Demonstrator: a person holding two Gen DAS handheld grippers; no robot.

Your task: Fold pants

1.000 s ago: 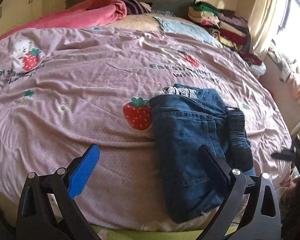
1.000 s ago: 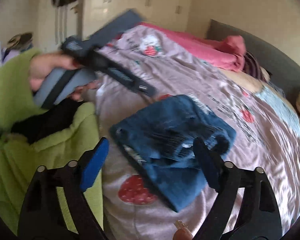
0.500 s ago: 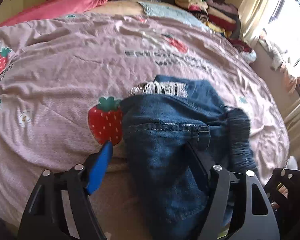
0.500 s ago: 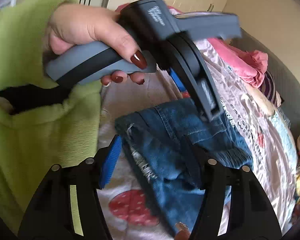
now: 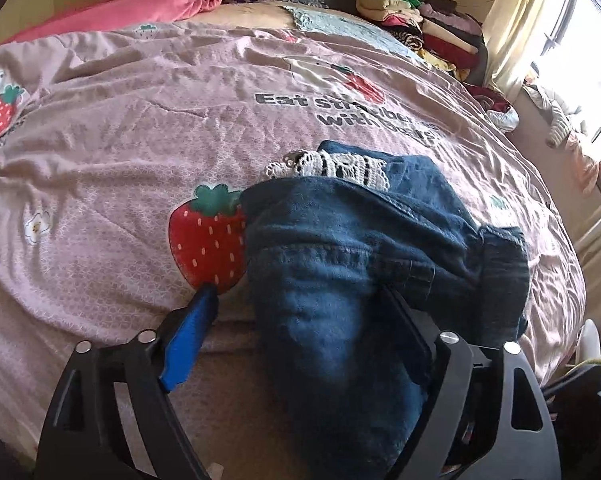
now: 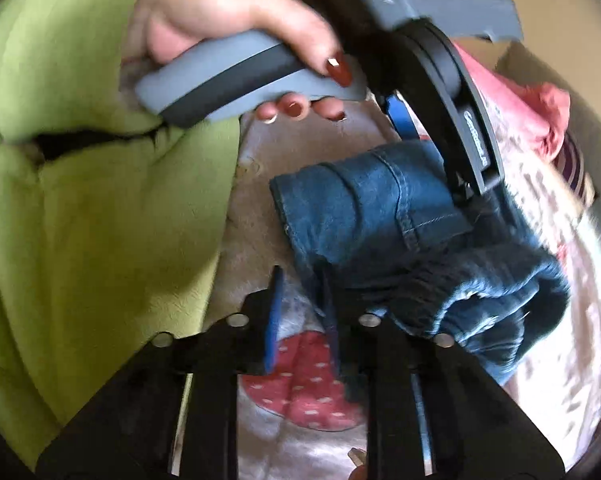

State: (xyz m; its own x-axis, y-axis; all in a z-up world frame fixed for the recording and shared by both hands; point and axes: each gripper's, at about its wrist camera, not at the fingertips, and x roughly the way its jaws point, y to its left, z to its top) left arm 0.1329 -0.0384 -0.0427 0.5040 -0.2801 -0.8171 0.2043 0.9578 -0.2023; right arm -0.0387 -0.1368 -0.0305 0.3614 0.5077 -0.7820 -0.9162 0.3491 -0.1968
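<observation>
Jeans [image 5: 340,264] bunched on bed [image 5: 140,128] near its front edge, long axis toward both grippers: left gripper [image 5: 300,300] jaws opening, straddling denim ungripped; right gripper [image 6: 300,292] jaws closing at near corner, pinch unconfirmed.

I count one pair of denim pants [image 5: 340,280], two grippers, one stack of folded clothes [image 5: 424,36], and one pink blanket [image 5: 140,4].
</observation>
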